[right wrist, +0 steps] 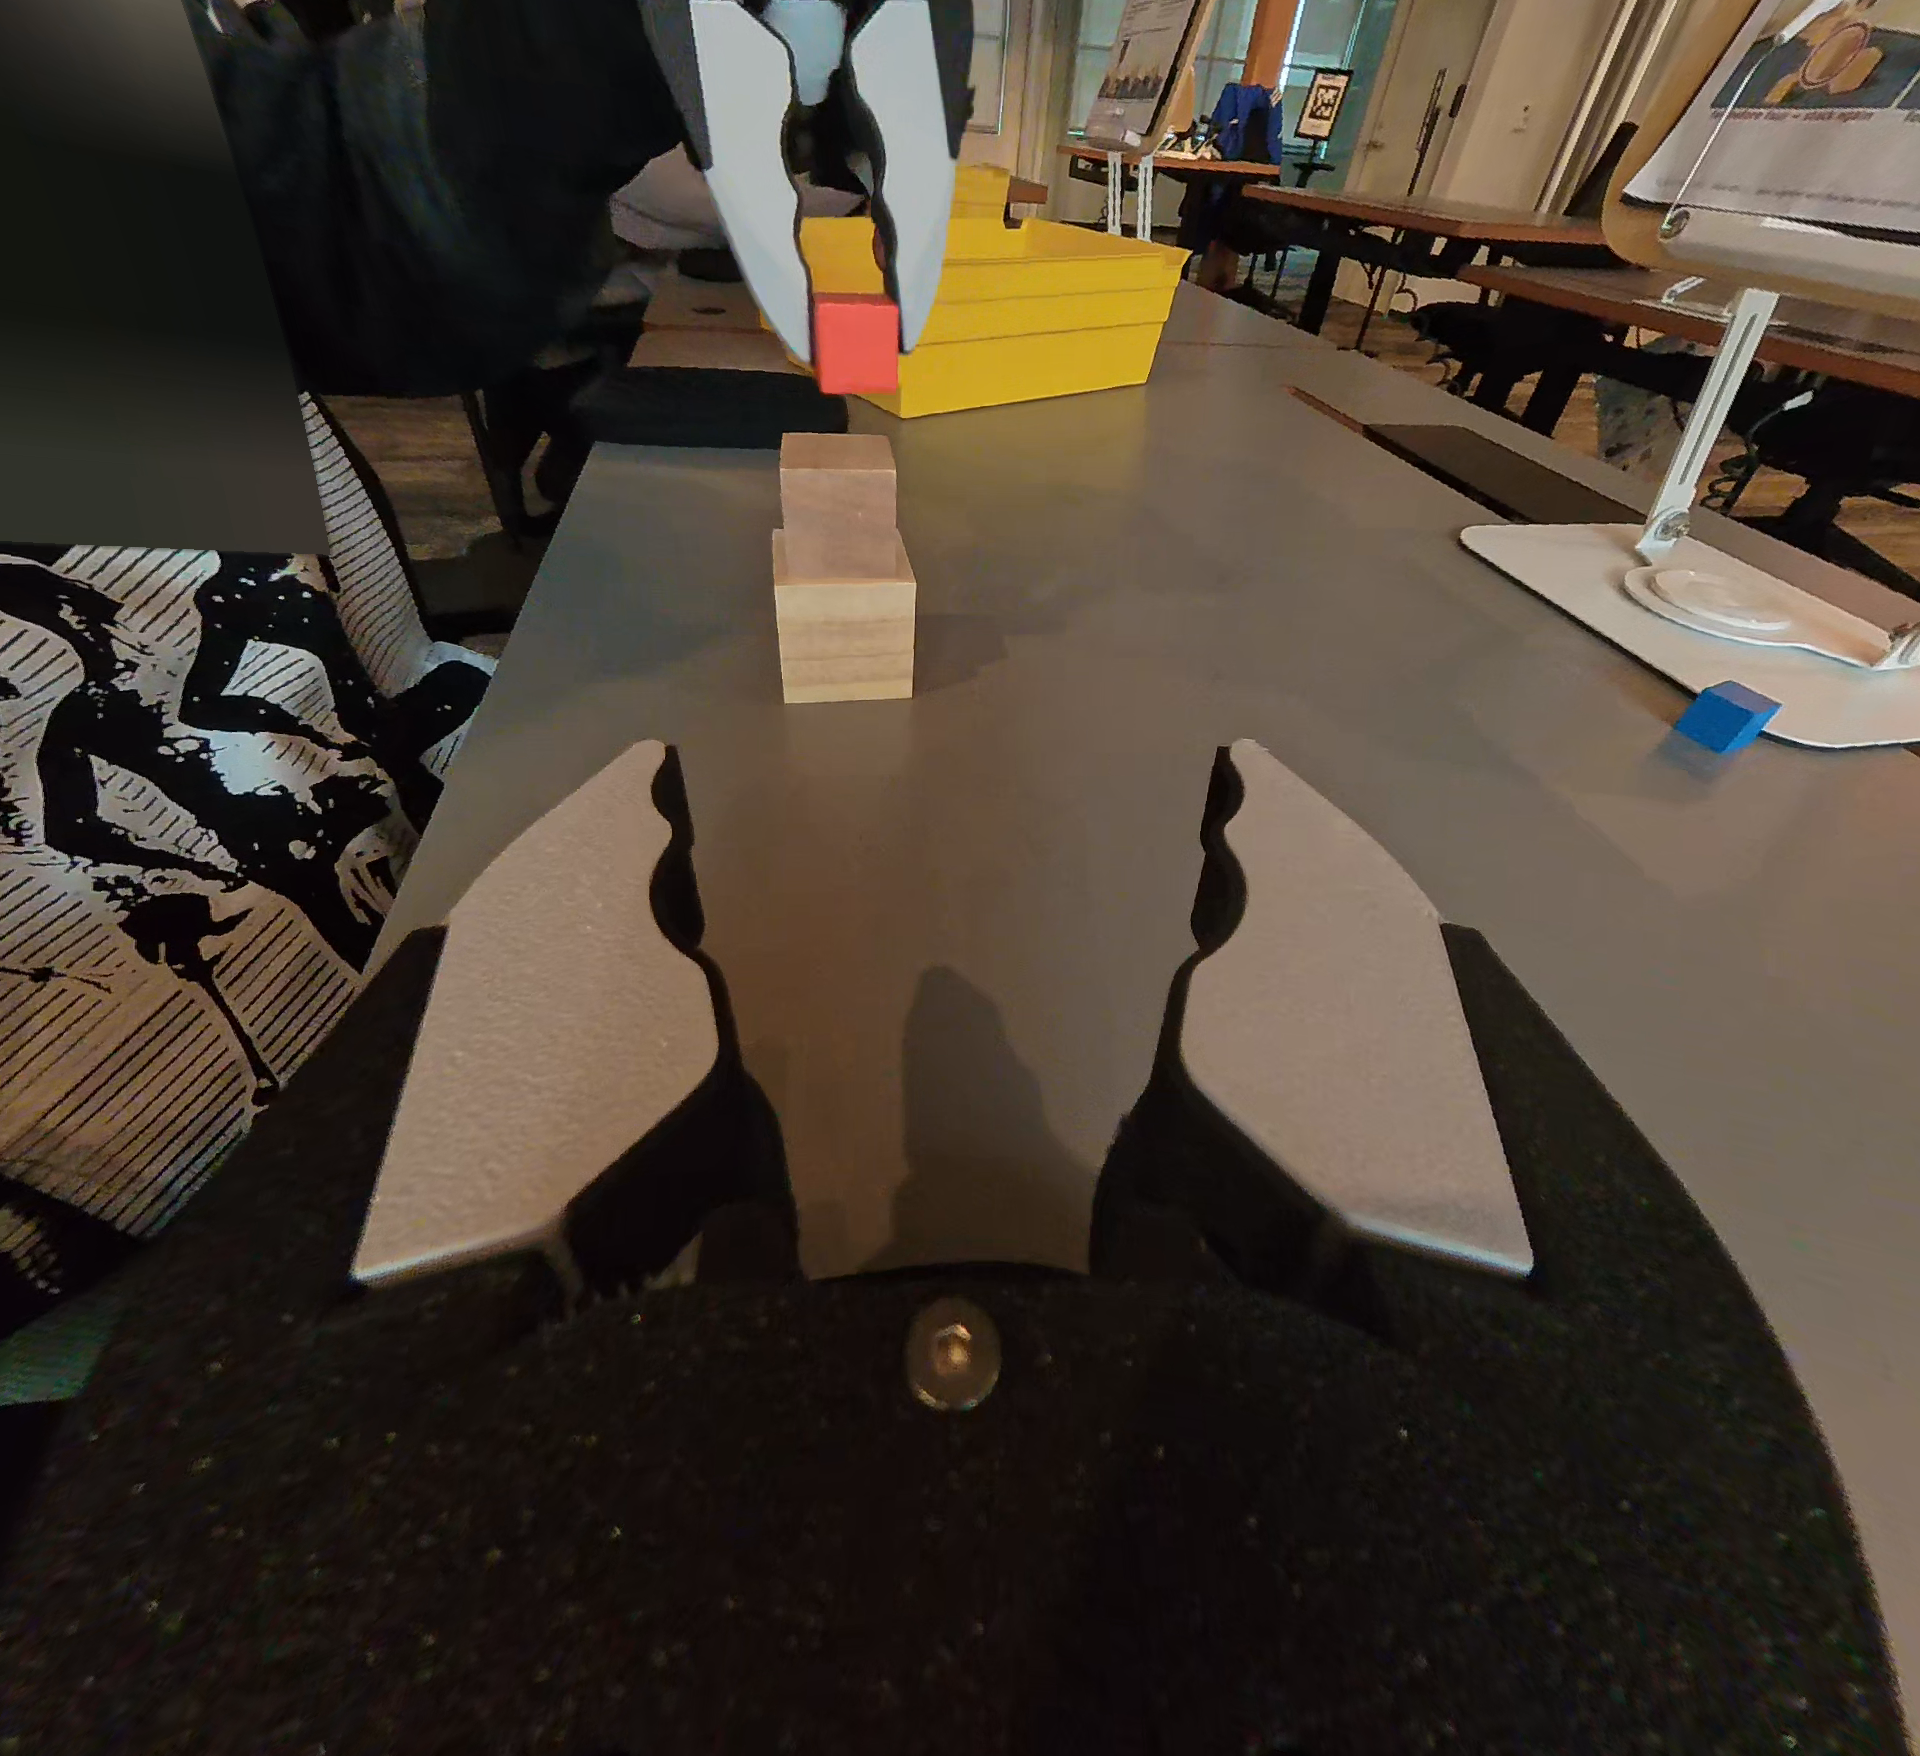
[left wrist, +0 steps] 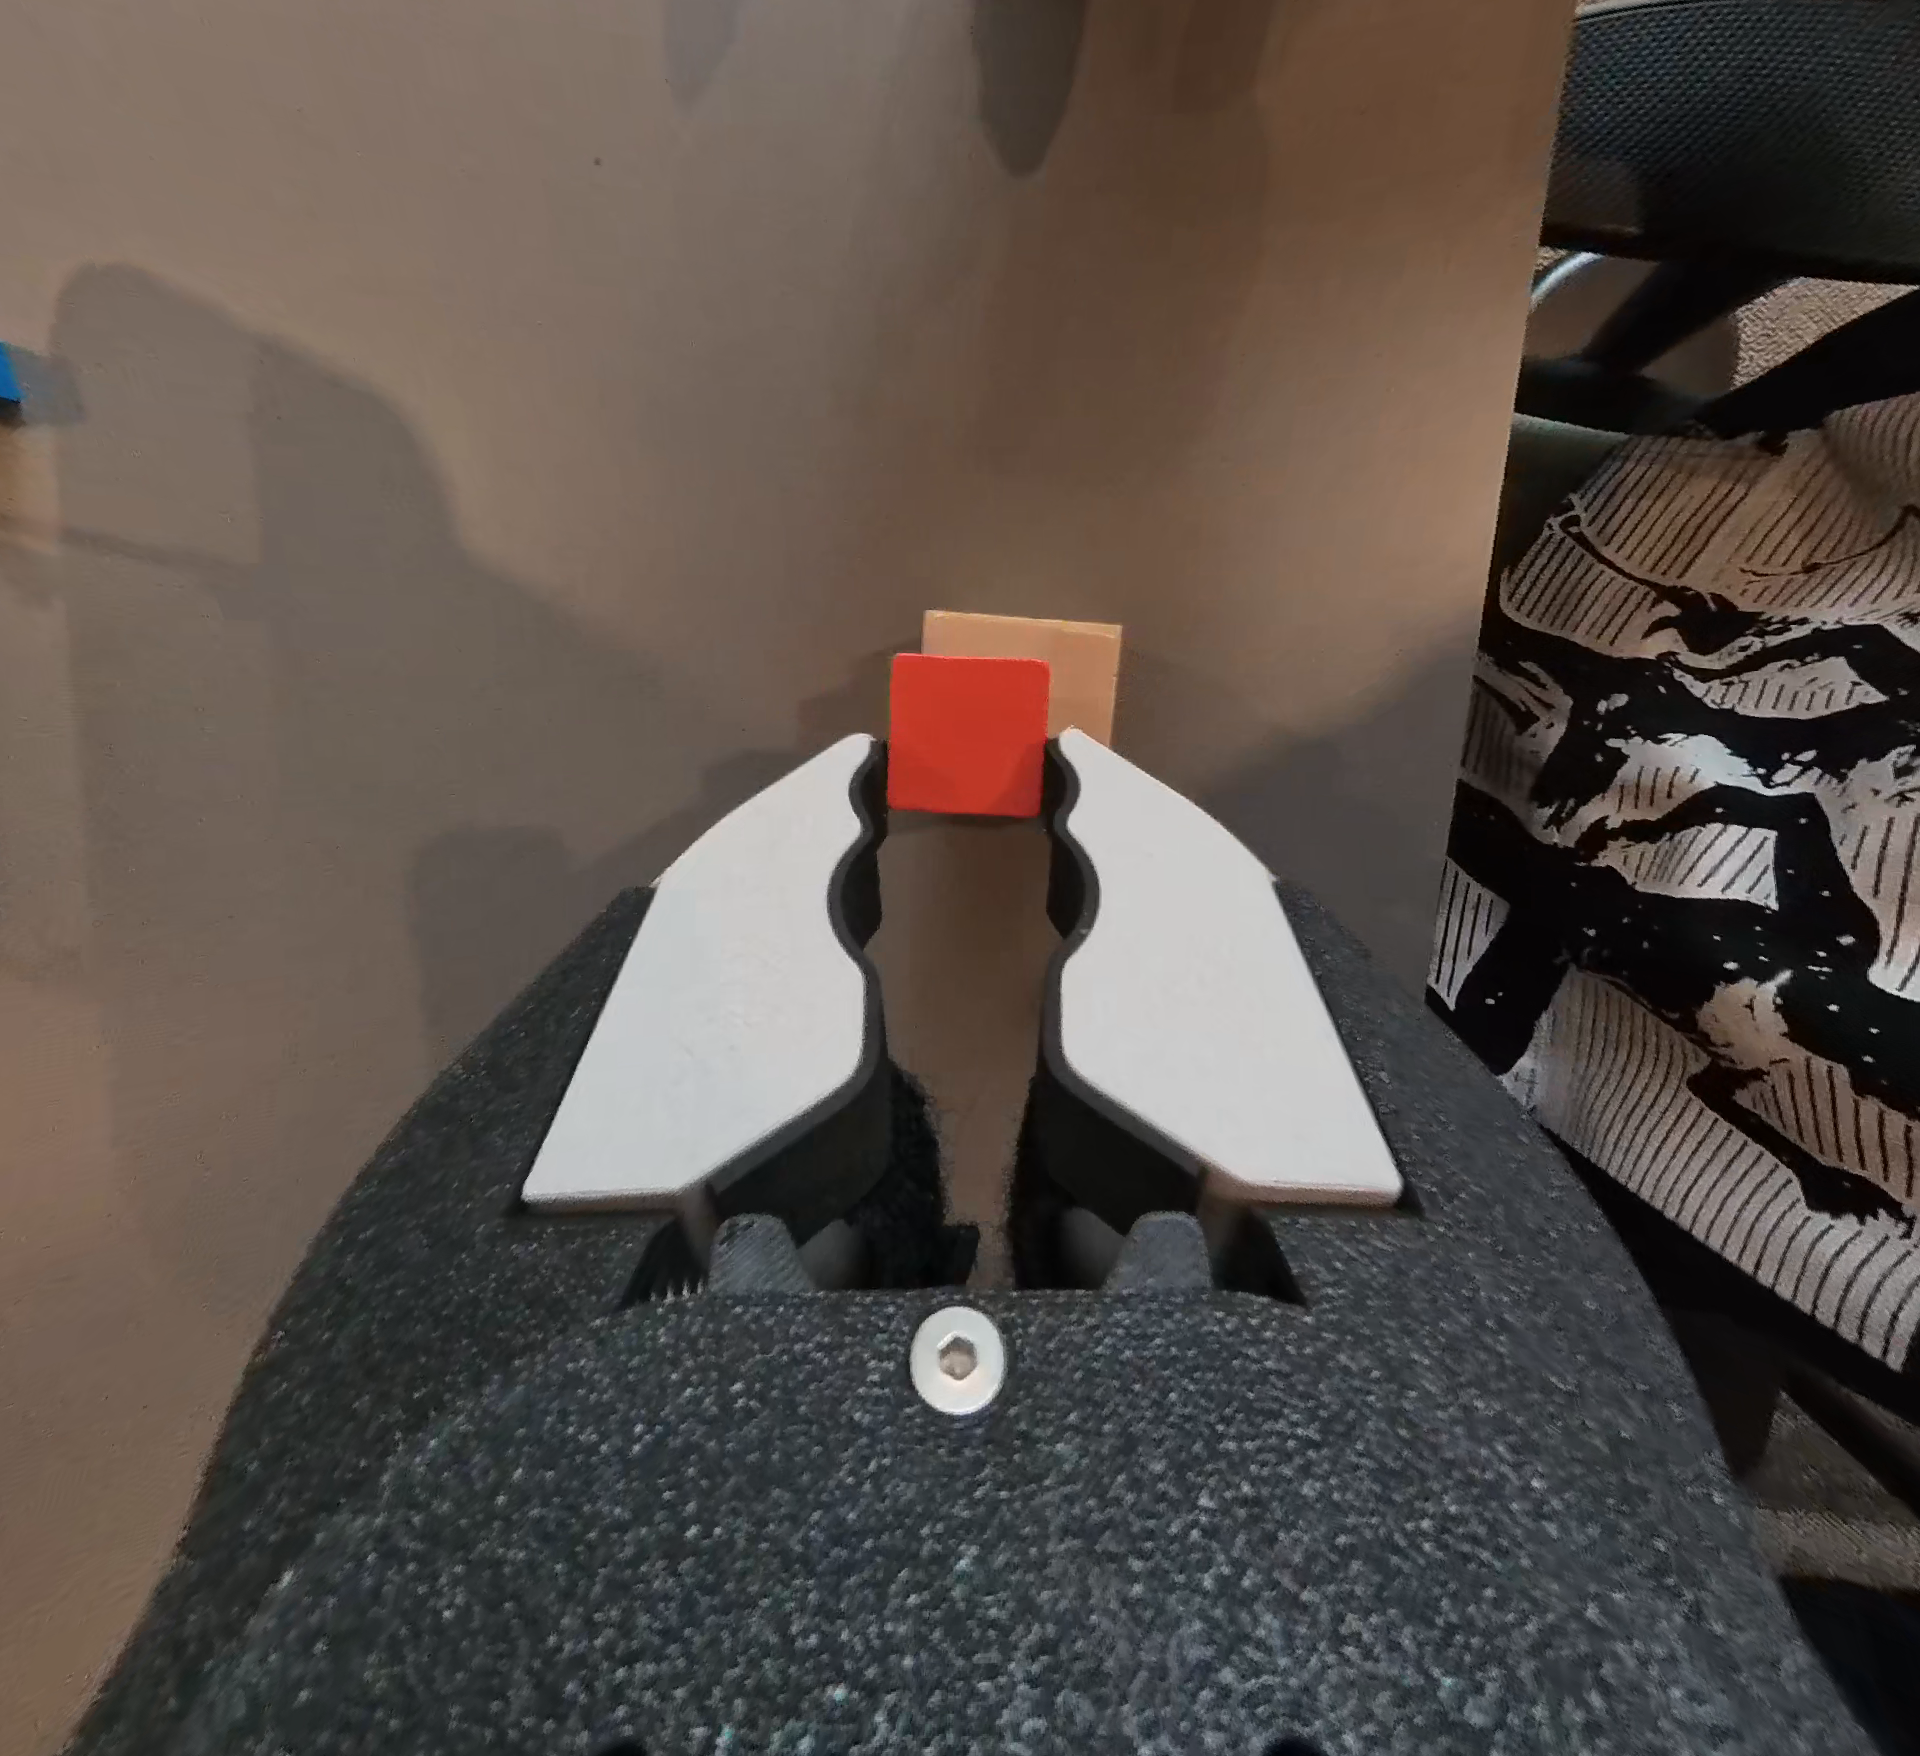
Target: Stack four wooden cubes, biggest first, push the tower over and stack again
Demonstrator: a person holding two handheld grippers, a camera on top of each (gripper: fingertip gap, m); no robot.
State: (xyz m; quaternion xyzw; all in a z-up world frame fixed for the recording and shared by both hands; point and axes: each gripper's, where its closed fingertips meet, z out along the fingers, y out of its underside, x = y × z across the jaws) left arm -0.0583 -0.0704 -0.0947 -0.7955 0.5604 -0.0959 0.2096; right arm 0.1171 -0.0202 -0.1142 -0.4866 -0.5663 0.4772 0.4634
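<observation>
My left gripper [left wrist: 966, 750] is shut on a small red cube [left wrist: 966, 735] and points down at the table. Just past the red cube I see the top of a wooden cube [left wrist: 1086, 672]. In the right wrist view the left gripper [right wrist: 854, 324] holds the red cube [right wrist: 856, 342] a little above a two-cube stack: a darker wooden cube [right wrist: 837, 491] on a larger pale wooden cube [right wrist: 844, 631]. My right gripper [right wrist: 951, 771] is open and empty, low over the grey table [right wrist: 1143, 771], short of the stack. A small blue cube [right wrist: 1725, 715] lies at the right.
A yellow bin [right wrist: 1029, 314] stands behind the stack. A white stand base [right wrist: 1558, 584] with a sign board is at the right, touching the blue cube. A black-and-white patterned cloth [right wrist: 187, 823] hangs off the table's left edge. A blue corner [left wrist: 12, 381] shows at the far left of the left wrist view.
</observation>
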